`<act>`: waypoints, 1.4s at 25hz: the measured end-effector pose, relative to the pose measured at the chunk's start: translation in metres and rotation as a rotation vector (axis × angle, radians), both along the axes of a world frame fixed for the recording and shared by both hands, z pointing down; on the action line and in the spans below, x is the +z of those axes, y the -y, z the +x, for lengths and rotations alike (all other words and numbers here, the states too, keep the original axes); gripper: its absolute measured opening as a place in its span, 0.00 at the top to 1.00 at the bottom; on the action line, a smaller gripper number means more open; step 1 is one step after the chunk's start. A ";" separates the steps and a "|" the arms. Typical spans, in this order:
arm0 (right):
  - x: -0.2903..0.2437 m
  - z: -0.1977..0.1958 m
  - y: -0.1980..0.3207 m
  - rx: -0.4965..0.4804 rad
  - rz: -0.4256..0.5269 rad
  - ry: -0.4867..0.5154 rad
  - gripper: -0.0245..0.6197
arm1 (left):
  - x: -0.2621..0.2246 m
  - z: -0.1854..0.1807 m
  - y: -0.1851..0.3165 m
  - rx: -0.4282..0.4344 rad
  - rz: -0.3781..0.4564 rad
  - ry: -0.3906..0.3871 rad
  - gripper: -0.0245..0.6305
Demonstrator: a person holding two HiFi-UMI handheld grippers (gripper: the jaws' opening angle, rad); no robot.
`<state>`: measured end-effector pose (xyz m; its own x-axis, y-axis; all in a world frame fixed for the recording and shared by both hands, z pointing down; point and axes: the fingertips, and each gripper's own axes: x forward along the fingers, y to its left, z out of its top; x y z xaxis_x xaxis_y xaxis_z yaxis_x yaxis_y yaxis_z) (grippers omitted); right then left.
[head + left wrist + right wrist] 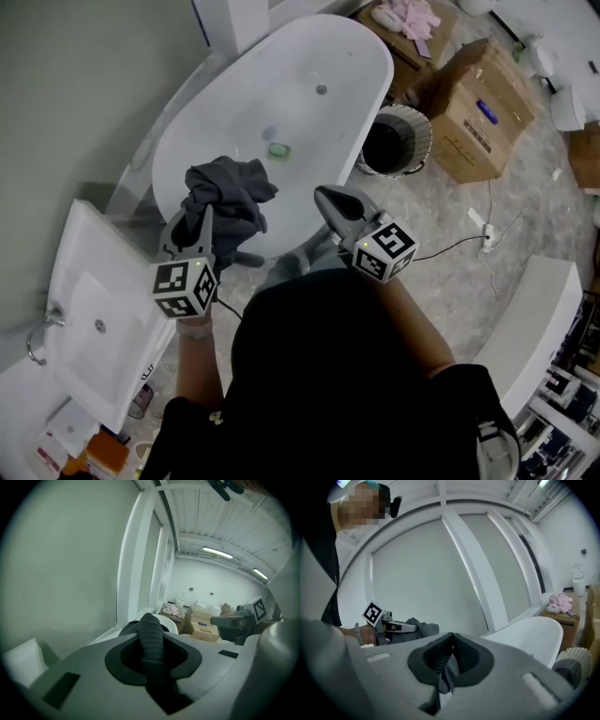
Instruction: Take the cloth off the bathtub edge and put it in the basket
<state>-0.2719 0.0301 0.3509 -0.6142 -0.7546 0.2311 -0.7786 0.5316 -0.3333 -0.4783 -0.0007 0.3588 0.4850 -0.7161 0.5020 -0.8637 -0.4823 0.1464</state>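
Head view shows the left hand-held gripper (204,223) pinched shut on the crumpled dark grey cloth (230,192), held over the near end of the white oval bathtub (382,56) (right hand-held gripper (330,200) closed, empty). With so narrow a pinch, loose folds could slip out before the round mesh basket (424,131).

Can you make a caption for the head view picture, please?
Left gripper holds the grey cloth above the white bathtub, with the basket nearby.
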 end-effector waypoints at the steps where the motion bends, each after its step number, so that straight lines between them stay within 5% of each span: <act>1: 0.000 0.008 -0.002 0.016 0.002 0.001 0.97 | 0.000 0.007 0.001 0.012 0.002 0.000 0.82; 10: -0.003 0.104 -0.010 0.128 0.028 0.017 0.97 | -0.005 0.101 0.019 0.112 0.018 0.014 0.82; 26: -0.003 0.368 -0.048 0.320 0.058 0.069 0.97 | -0.017 0.402 0.026 0.316 0.047 0.015 0.82; 35: 0.003 0.491 -0.082 0.516 0.057 0.095 0.97 | -0.017 0.541 0.015 0.486 0.038 0.012 0.82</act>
<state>0.2192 0.1118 0.3541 -0.1761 -0.9740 0.1422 -0.9116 0.1068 -0.3970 0.0625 -0.0156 0.3414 0.7618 -0.4263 0.4878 -0.5391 -0.8347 0.1124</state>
